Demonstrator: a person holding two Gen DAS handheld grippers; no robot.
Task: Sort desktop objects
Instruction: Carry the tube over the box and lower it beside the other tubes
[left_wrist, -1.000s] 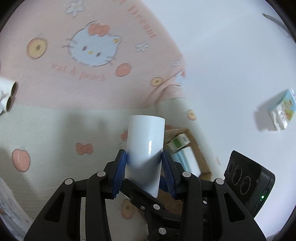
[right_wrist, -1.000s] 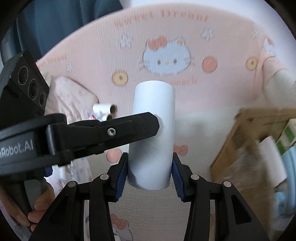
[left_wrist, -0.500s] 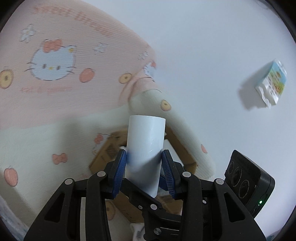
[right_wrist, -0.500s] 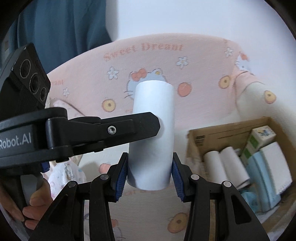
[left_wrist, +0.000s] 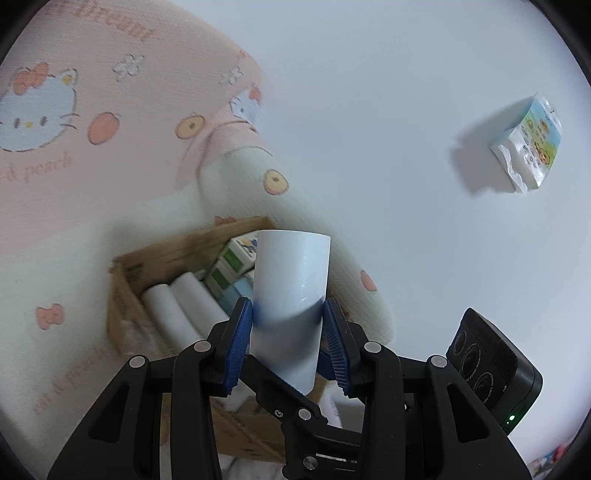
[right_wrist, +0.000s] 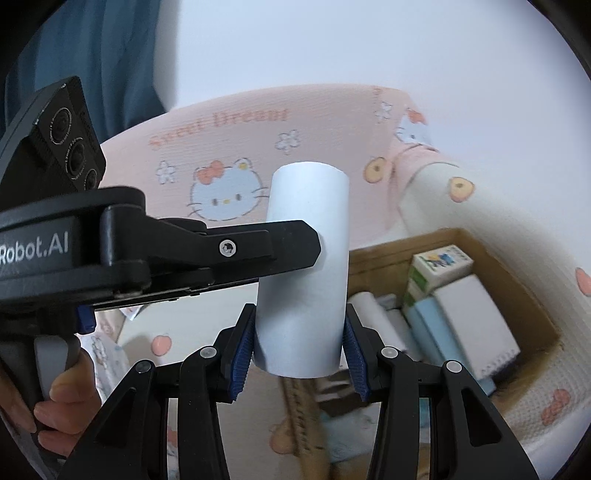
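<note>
1. Left gripper (left_wrist: 289, 343): blue pads clamped on a white roll (left_wrist: 291, 295), roll upright, tilted slightly, gripped near its lower part.
2. Right gripper (right_wrist: 299, 350): pads clamped on a second white roll (right_wrist: 304, 258), also upright. Both rolls are held in the air, above and beside the box.
3. In the right wrist view the left gripper (right_wrist: 280, 251) comes in from the left, its finger crossing in front of the right one's roll; can't tell if it touches. A hand (right_wrist: 59, 402) wraps its handle at lower left.
4. Box (left_wrist: 122, 295): brown cardboard, open top, just behind and below the left roll. In the right view the box (right_wrist: 524, 295) sits to the right of the held roll.
5. Box contents: two white rolls (left_wrist: 173, 314) lying side by side, green-and-white cartons (right_wrist: 436, 266), and pale blue and white packs (right_wrist: 472, 310) next to them.
6. Box rests on a cream-and-pink Hello Kitty blanket (right_wrist: 229, 140) with "Sweet Dream" lettering.
7. Far: small printed tissue pack (left_wrist: 528, 144) against a plain white surface, well apart from the box. Blue fabric (right_wrist: 110, 55) at upper left in the right view.
</note>
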